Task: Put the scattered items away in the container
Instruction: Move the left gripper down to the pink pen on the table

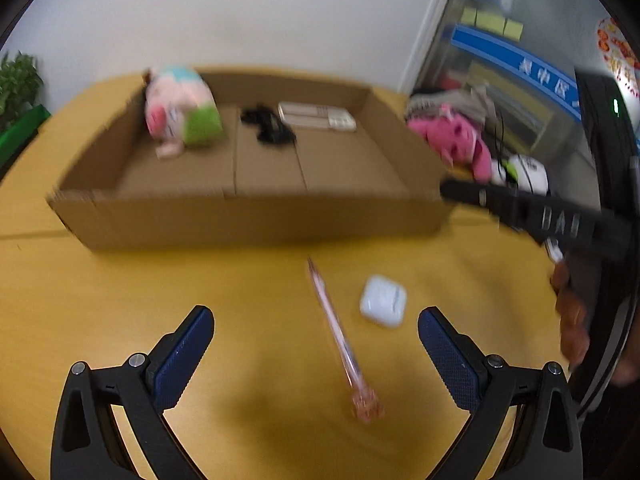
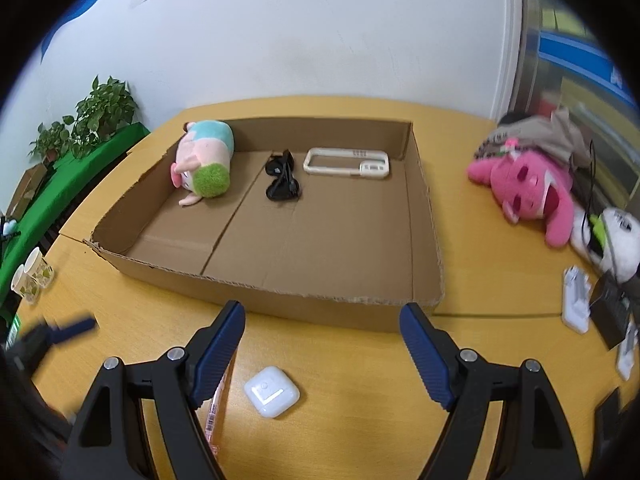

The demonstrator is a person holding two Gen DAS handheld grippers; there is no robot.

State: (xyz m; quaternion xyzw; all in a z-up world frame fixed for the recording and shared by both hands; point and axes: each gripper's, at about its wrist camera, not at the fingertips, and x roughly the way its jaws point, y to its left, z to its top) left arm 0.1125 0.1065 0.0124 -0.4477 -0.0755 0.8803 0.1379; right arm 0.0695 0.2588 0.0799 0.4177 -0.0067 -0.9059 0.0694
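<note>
The pink pen (image 1: 340, 340) lay closest, between your left gripper (image 1: 316, 332)'s spread, empty jaws, its long axis running away from you toward the cardboard box (image 1: 256, 220), roughly along the fingers rather than across them. The white earbud case (image 2: 272, 391) sat just beside it, between your right gripper (image 2: 322, 332)'s jaws, also apart and empty. Each hand looked nearer its own item; I'd judge the pen needed a turned wrist.
</note>
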